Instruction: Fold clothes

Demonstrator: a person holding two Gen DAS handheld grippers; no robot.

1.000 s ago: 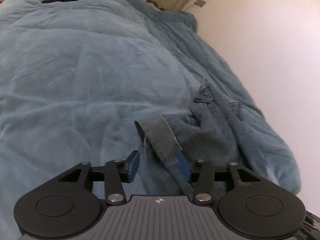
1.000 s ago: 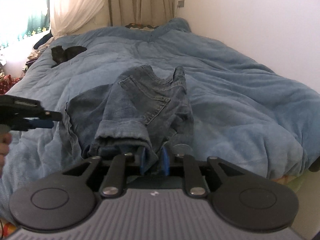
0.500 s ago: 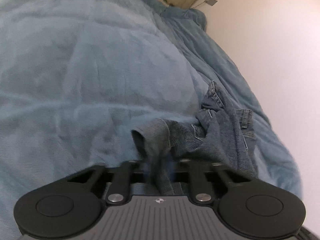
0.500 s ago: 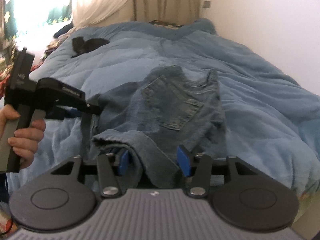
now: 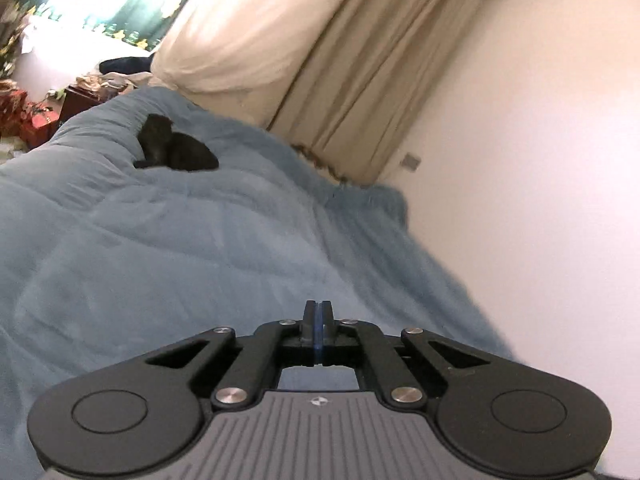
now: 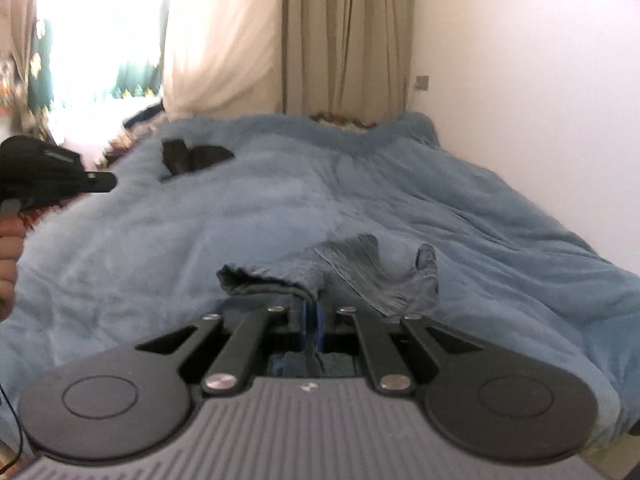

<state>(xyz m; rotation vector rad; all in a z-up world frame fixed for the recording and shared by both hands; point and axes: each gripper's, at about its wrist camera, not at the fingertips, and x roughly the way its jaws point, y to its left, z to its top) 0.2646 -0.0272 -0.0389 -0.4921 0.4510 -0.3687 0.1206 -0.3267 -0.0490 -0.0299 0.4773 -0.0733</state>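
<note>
My right tool [image 6: 311, 314] was clamped on the jeans [image 6: 352, 272], pads pinched together with denim bunched between them. Fabric rose out of the jaws and spread to 11 and 1 o'clock of the tips: a rolled hem on the 10 o'clock side, a lighter panel and a raised corner toward 2 o'clock. The rest of the jeans dropped below the tool body, out of sight.

My left tool [image 5: 317, 320] was fully closed, blue pads touching, nothing visible between them. It pointed over the blue duvet [image 5: 160, 248] toward the curtains [image 5: 360, 64] at 12 o'clock. In the right wrist view the left tool [image 6: 96, 182] sat at 9 o'clock, well apart from the jeans, with my left hand [image 6: 8, 240] on its handle at the frame edge.

A dark garment [image 6: 192, 158] lay on the duvet at 11 o'clock, far from the jeans. Wall [image 6: 540, 80] ran along the 3 o'clock side of the bed. Both views were slightly blurred.
</note>
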